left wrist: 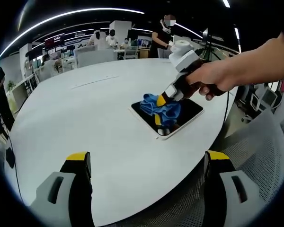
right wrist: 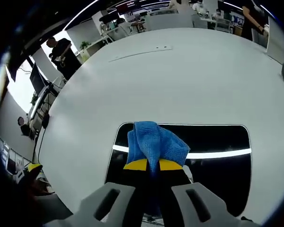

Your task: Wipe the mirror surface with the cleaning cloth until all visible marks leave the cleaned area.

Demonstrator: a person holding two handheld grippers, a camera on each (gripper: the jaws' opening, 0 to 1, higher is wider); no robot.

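Note:
A rectangular mirror [left wrist: 189,112] with a white frame lies flat on the white table [left wrist: 85,118], near its right edge. My right gripper [left wrist: 162,100], held by a person's hand, presses a blue cleaning cloth [left wrist: 160,108] onto the mirror's left part. In the right gripper view that gripper [right wrist: 153,164] is shut on the blue cloth [right wrist: 156,142], which bunches over the dark mirror [right wrist: 217,142]; a bright light strip reflects across the glass. My left gripper [left wrist: 146,163] hovers open over the table's near edge, well short of the mirror, with nothing between its fingers.
A grey mesh chair back [left wrist: 255,156] stands at the right beside the table edge. Desks, monitors and several people [left wrist: 162,33] fill the room behind the table. A person [right wrist: 61,52] stands at the far left by a desk.

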